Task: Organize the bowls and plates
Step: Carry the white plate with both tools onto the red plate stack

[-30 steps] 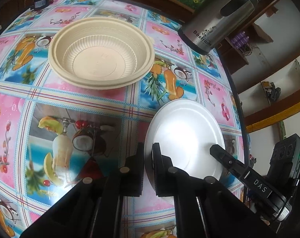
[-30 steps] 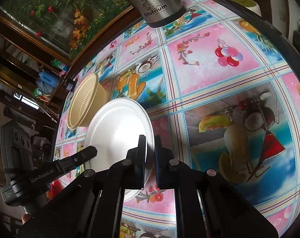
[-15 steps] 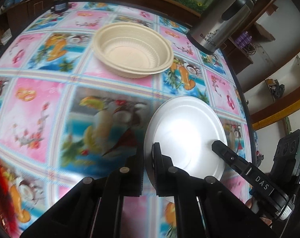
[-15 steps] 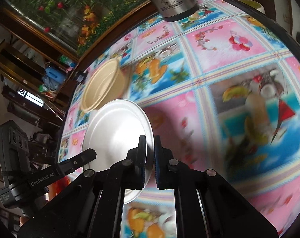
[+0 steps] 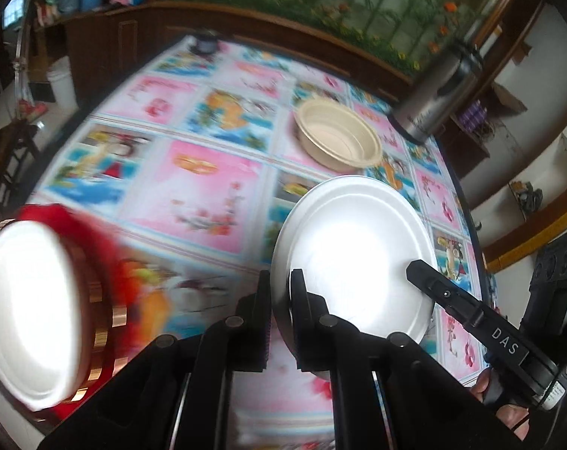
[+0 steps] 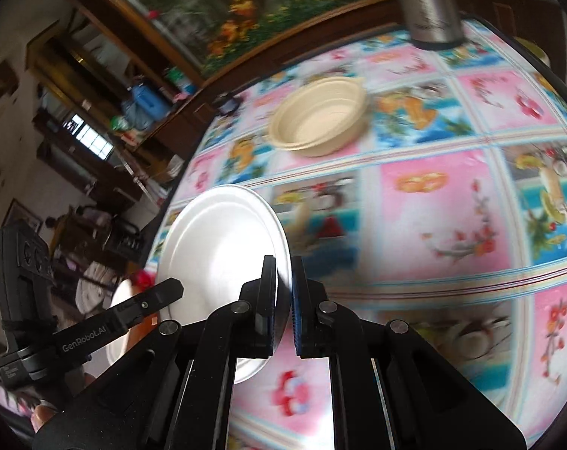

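Left wrist view: our left tongs (image 5: 280,288) pinch the white plate's (image 5: 352,258) near rim; the plate stack (image 5: 28,315) sits left of them. Right wrist view: our right tongs (image 6: 283,285) clamp the opposite rim; the beige bowl (image 6: 317,120) lies ahead. We should keep both grips level and lower squarely over the stack.

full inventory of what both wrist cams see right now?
round white plate: 1, white, held by both claws above the table
ribbed beige plastic bowl: 1, beige, far side of table
steel thermos jug: 1, silver and black, behind the bowl
second white plate on red and gold stand: 1, table's near left edge
fruit-print tablecloth: 1, pink and blue, covering table
left claw: 1, black, shut on plate rim
right claw: 1, black, shut on opposite rim
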The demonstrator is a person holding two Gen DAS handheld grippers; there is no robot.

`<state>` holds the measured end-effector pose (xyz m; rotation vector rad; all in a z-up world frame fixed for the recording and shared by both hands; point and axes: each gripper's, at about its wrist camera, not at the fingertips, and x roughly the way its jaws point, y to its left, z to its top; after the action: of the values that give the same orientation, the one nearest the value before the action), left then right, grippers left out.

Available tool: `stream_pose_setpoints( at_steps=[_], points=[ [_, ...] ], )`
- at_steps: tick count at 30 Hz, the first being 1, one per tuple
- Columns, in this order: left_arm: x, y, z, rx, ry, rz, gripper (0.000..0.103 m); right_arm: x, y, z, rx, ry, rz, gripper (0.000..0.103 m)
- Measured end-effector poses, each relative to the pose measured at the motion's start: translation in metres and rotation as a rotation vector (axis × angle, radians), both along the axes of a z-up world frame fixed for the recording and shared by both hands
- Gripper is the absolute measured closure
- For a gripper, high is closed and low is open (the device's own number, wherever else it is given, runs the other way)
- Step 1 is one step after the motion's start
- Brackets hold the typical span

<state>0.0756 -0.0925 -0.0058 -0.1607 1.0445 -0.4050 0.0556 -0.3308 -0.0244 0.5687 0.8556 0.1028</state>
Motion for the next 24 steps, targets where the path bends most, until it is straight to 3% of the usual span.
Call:
stream_pose_setpoints(
  at_steps=[8, 14, 18, 24],
  points=[
    [-0.018, 0.103, 0.023, -0.013, -0.066, 0.153, 0.095, 0.016, 0.099, 0.026, -0.044, -0.052, 0.166, 0.096],
    [-0.024, 0.178, 0.017, -0.009, -0.053, 0.282, 0.096, 0.032, 0.183, 0.026, -0.083, -0.057, 0.299, 0.096],
    [-0.024, 0.204, 0.003, -0.005, -0.019, 0.332, 0.096, 0.040, 0.227, 0.012, -0.124, -0.035, 0.362, 0.096],
    [-0.018, 0.220, -0.023, -0.013, 0.052, 0.356, 0.095, 0.042, 0.257, -0.006, -0.184, -0.002, 0.386, 0.095]
  ],
)
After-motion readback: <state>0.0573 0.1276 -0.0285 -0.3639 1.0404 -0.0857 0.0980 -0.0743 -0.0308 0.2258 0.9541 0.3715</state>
